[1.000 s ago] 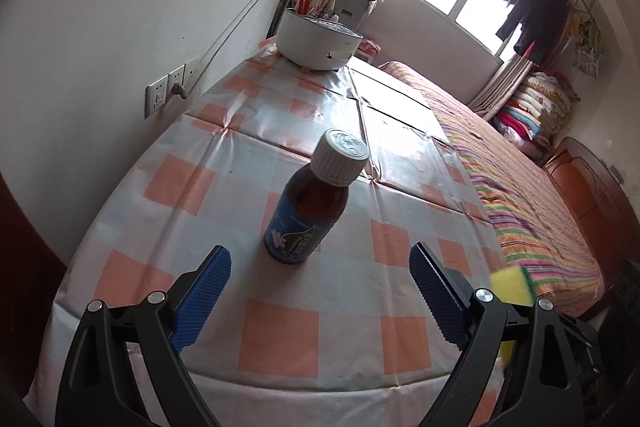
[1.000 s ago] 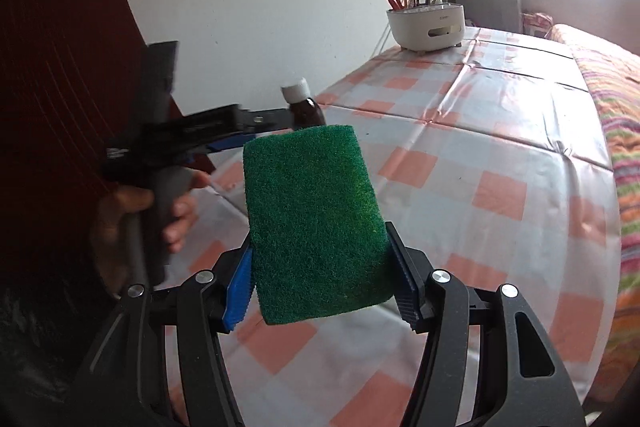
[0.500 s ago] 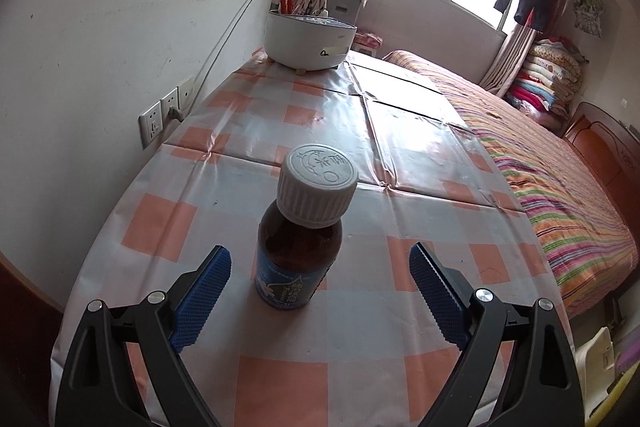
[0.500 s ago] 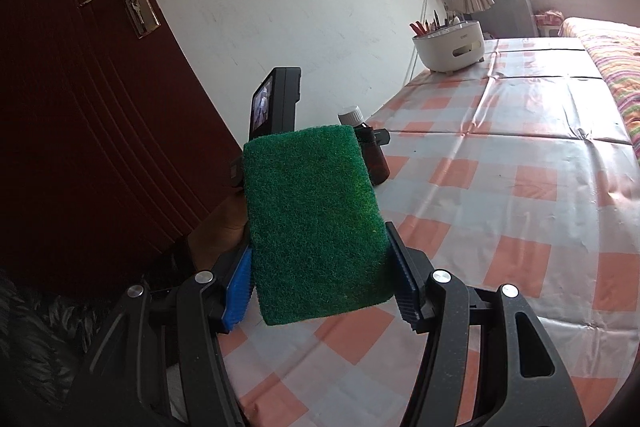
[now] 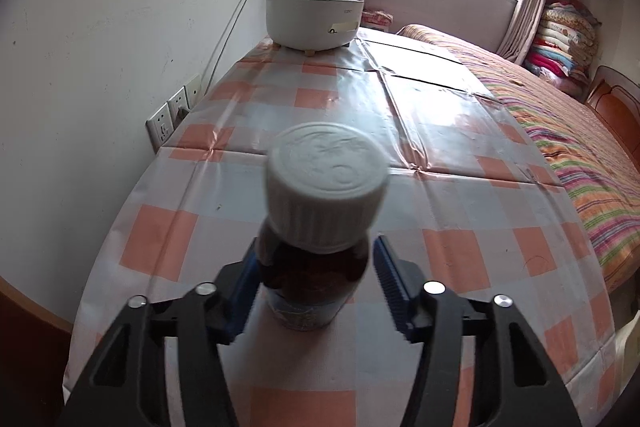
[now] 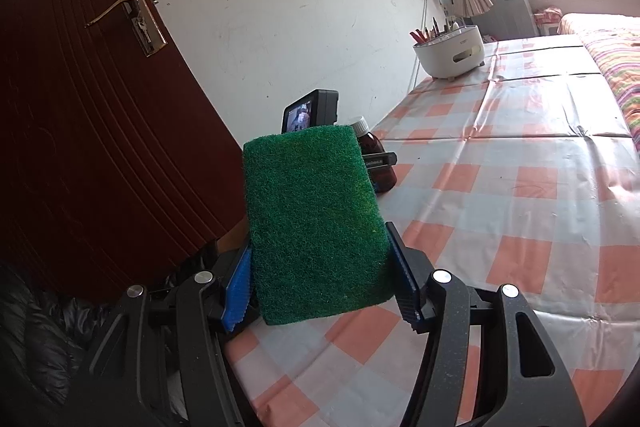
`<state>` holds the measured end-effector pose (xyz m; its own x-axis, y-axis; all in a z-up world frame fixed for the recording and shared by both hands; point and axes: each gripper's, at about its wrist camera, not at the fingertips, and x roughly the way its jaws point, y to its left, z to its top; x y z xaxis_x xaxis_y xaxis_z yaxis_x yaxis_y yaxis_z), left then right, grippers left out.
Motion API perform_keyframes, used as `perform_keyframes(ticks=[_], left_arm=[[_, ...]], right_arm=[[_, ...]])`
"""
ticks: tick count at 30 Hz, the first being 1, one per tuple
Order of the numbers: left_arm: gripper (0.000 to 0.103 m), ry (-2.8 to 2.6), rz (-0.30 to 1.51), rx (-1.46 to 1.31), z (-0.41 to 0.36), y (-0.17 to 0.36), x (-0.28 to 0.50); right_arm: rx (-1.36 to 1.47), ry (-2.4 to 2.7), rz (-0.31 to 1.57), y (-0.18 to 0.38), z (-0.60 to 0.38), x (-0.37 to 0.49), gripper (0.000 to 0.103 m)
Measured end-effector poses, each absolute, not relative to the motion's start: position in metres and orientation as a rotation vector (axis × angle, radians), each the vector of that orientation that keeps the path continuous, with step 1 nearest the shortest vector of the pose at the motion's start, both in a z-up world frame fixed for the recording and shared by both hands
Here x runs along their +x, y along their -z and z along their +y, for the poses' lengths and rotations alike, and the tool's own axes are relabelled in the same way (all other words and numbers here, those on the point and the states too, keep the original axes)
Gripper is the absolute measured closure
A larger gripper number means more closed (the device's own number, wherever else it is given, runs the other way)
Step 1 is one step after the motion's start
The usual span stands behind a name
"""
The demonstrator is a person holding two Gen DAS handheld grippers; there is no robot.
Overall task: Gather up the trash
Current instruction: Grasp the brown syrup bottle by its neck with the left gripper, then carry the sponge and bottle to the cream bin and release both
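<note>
My left fingers (image 5: 314,283) are closing around the bottle (image 5: 316,267) on the table (image 5: 460,195), while my right fingers (image 6: 320,285) beside the bottle clamp the sponge (image 6: 316,223), freeing neither hand.

The green scouring sponge (image 6: 316,227) hides most of the brown glass bottle (image 6: 380,163) with white cap. The bottle's blue label (image 5: 304,311) is blurred and unreadable.

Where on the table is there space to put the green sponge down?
The checked table is bare from the brown bottle up to the white pot, and across to the bed. It is crowded only at the bottle, where the left gripper is closing its jaws.
</note>
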<state>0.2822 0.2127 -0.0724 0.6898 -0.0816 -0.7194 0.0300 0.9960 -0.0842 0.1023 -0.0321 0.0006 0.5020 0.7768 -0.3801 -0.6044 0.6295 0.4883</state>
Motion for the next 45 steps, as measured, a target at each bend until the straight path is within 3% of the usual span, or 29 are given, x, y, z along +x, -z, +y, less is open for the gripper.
perform_keyframes(ticks=[11,23,45], left_arm=[[0.061,0.095,0.769,-0.154,0.212,0.055,0.262],[0.061,0.247,0.707,-0.138,0.159,0.023,0.209],[0.060,0.561,0.785,-0.110,0.050,0.027,0.150]], right_arm=[[0.336,-0.764,0.564,-0.008,-0.055,0.091,0.045],[0.338,-0.643,0.555,0.000,-0.087,0.085,0.045],[0.381,-0.385,0.461,-0.008,-0.171,0.039,0.045]])
